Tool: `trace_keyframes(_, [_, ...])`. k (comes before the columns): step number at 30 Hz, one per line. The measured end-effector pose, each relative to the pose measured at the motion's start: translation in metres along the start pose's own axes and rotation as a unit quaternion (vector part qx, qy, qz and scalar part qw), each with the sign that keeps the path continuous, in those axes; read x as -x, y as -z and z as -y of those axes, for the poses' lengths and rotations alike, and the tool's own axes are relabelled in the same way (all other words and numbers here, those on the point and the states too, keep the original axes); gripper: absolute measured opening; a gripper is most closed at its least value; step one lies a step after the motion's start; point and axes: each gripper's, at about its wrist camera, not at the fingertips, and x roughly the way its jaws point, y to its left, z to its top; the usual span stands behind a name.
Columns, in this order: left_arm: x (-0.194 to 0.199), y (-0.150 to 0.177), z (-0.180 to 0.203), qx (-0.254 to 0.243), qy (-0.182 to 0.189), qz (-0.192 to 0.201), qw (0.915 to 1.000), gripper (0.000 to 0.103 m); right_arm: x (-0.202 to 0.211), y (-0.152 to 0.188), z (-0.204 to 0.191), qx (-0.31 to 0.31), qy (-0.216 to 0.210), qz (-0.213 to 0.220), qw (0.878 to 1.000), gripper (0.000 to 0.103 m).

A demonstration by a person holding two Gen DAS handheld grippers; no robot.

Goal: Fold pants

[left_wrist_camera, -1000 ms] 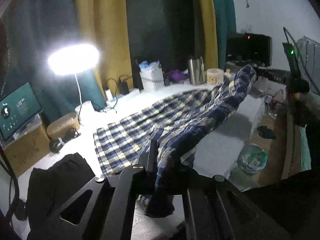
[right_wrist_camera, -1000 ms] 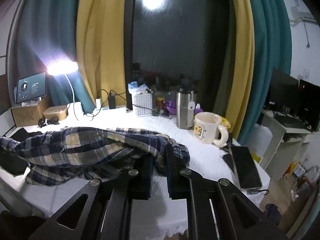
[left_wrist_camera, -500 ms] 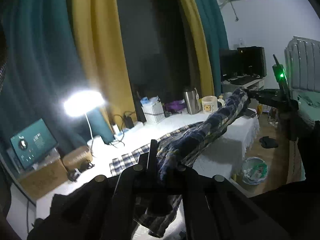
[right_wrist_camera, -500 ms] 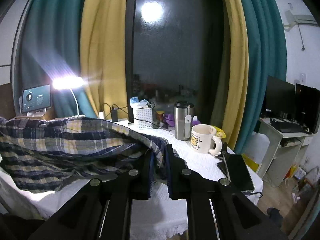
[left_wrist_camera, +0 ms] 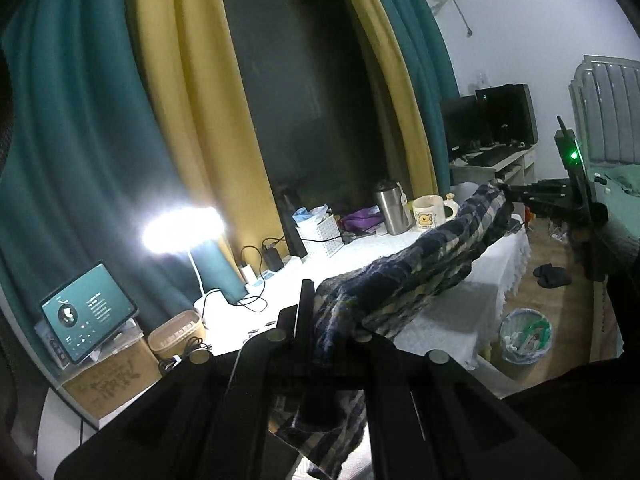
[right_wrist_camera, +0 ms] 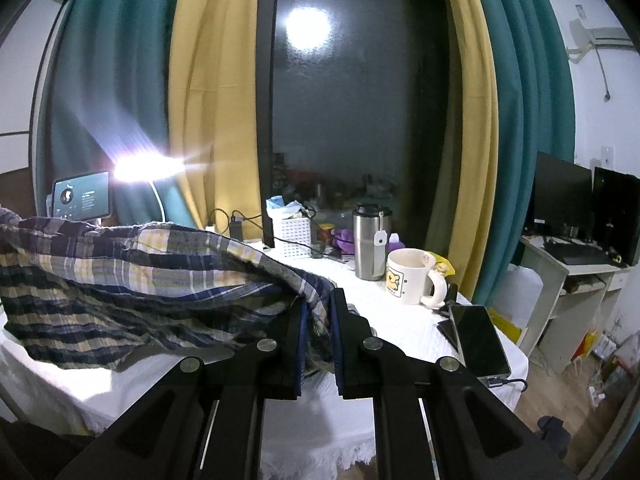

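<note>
Two grippers are holding plaid pants (right_wrist_camera: pixel 132 276) stretched in the air above a white-covered table (right_wrist_camera: pixel 404 328).

The left gripper (left_wrist_camera: pixel 326 312) and right gripper (right_wrist_camera: pixel 318 312) are each clamping fabric at lower centre. A white basket (right_wrist_camera: pixel 294 236) is holding tissues; the mug (right_wrist_camera: pixel 410 276) is showing a bear picture; tablet (left_wrist_camera: pixel 88 312) text is unreadable.

Pants (right_wrist_camera: pixel 132 280): suspended above the table (right_wrist_camera: pixel 400 320), spanning from left gripper (left_wrist_camera: pixel 320 320) to right gripper (right_wrist_camera: pixel 317 320).
Mug (right_wrist_camera: pixel 412 282): on table, right of the tumbler (right_wrist_camera: pixel 370 242).
Basket (right_wrist_camera: pixel 291 236): left of tumbler, toward table's rear.
Phone (right_wrist_camera: pixel 478 338): table's right edge, in front of mug.
Tablet (left_wrist_camera: pixel 86 312): far left, atop a box (left_wrist_camera: pixel 112 378).
Bin (left_wrist_camera: pixel 525 334): on floor, beside table.
</note>
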Motion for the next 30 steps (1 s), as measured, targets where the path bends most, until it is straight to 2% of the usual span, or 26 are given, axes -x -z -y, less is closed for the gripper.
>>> trace_keyframes(30, [-0.133, -0.002, -0.055, 0.015, -0.002, -0.070, 0.9975, 0.003, -0.120, -0.040, 0.003, 0.010, 0.003, -0.063, 0.998, 0.011])
